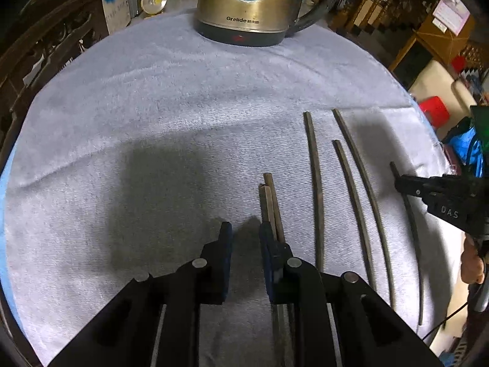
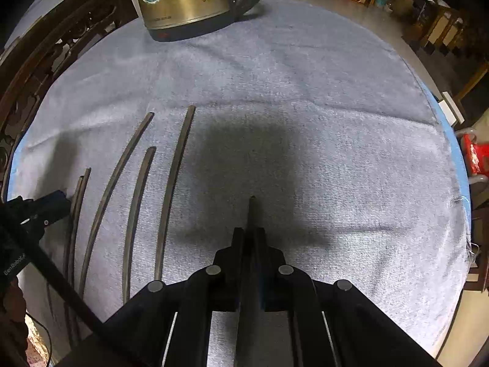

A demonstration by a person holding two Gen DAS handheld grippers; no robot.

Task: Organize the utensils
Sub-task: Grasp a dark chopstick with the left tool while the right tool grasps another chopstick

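Several dark chopsticks lie on a grey towel [image 1: 152,107]. My left gripper [image 1: 246,232] is open and empty; a pair of chopsticks [image 1: 270,202] lies just beside its right finger, running under it. Three single chopsticks [image 1: 316,189] lie side by side to the right, also in the right wrist view [image 2: 171,189]. My right gripper [image 2: 249,232] is shut on one chopstick [image 2: 252,211], whose tip sticks out forward; it also shows at the right edge of the left wrist view [image 1: 409,186], closed on that chopstick [image 1: 412,232].
A brass-coloured electric kettle [image 1: 250,3] stands at the towel's far edge, also in the right wrist view [image 2: 183,0]. A carved wooden chair [image 2: 45,61] is at the left. A red stool [image 1: 434,110] and furniture stand beyond the table's right edge.
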